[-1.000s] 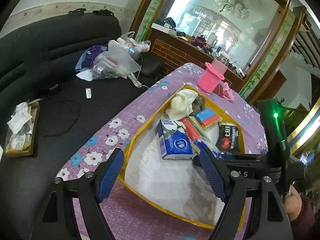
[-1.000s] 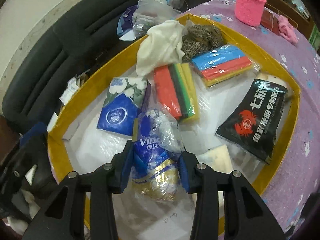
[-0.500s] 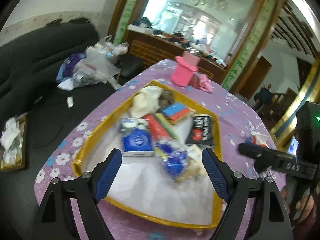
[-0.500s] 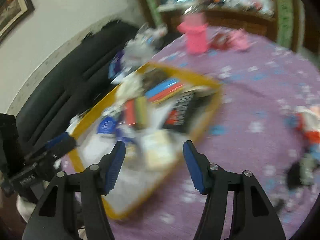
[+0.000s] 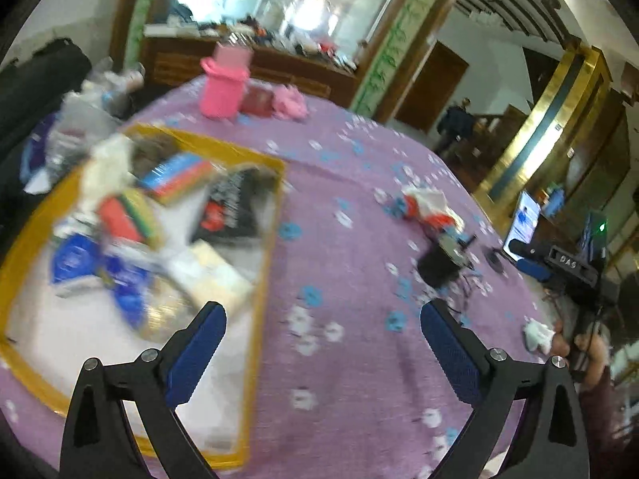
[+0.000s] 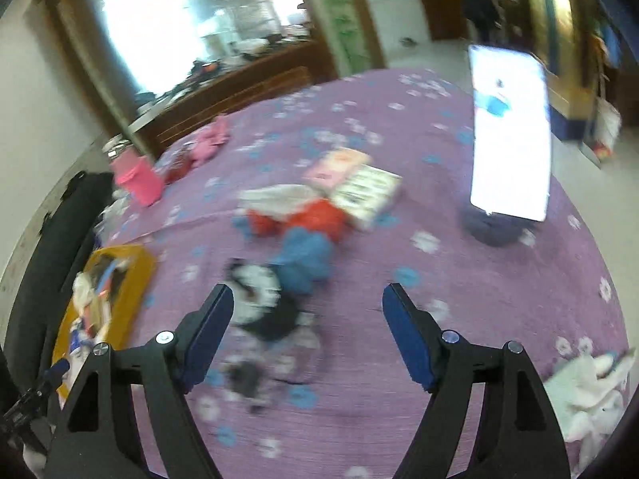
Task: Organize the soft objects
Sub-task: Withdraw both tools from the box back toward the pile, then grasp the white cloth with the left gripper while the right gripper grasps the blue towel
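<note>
A yellow-rimmed tray [image 5: 261, 279] on the purple flowered tablecloth holds tissue packs, cloths and a black pouch [image 5: 231, 207]; it also shows at the left in the right wrist view [image 6: 135, 279]. My left gripper [image 5: 321, 343] is open and empty above the cloth, right of the tray. My right gripper [image 6: 307, 331] is open and empty above a heap of soft things: a black-and-white item [image 6: 263, 299], a blue cloth [image 6: 307, 259], a red cloth [image 6: 315, 219] and a white cloth [image 6: 279, 195]. A white plush toy [image 6: 591, 395] lies at the lower right.
A phone on a stand [image 6: 509, 135] is lit at the right. Two flat packets [image 6: 359, 183] lie behind the heap. A pink knitted basket [image 5: 221, 88] and pink cloth [image 5: 289, 103] stand at the table's far side. A black sofa [image 5: 28, 92] is left.
My right gripper let go of the blue tissue pack in the tray, opened, and swung right to the heap of cloths. My left gripper turned right, away from the tray.
</note>
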The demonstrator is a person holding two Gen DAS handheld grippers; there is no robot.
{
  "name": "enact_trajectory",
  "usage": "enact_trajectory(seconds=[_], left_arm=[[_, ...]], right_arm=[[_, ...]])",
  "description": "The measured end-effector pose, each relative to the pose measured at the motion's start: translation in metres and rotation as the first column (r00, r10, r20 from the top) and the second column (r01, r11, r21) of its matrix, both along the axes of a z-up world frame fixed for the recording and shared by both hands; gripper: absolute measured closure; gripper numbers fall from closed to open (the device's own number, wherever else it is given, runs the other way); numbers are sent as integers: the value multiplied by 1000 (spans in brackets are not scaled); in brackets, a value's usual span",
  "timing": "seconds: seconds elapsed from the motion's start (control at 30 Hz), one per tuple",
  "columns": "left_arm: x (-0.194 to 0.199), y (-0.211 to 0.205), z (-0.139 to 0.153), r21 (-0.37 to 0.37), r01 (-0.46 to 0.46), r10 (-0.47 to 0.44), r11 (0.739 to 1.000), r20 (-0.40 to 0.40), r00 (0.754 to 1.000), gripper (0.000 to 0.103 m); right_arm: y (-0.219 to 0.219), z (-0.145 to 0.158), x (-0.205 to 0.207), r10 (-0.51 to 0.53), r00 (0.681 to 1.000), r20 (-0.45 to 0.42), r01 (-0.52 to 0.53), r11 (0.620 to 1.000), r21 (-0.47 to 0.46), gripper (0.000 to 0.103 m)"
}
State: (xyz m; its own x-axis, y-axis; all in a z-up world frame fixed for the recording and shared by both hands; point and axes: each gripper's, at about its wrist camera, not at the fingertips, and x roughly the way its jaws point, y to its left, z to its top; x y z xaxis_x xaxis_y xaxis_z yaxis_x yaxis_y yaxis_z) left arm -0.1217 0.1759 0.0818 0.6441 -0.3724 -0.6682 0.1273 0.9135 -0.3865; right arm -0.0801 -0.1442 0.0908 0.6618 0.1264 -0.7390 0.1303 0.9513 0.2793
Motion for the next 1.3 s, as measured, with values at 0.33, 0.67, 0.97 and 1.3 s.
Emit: enact_trajectory(seconds=[0.33, 0.67, 0.97, 1.3], left_arm=[[38, -46, -16, -3, 58, -58, 998, -112, 992, 4], [33, -30, -14, -25, 52, -53, 998, -68, 996, 4], [35, 9, -15, -25, -9, 8, 1000, -40, 999, 4], [80, -23, -14, -23, 49, -51, 999, -64, 997, 4]], right_arm=[[-48, -21, 8, -58, 997, -60, 64, 994, 93, 26], [-31, -38, 154, 108, 972, -209, -65, 977, 201, 26], [69, -42, 175, 583, 786, -205, -449, 766, 460, 25], [25, 0, 84, 295, 951, -96, -275, 945, 180, 26]])
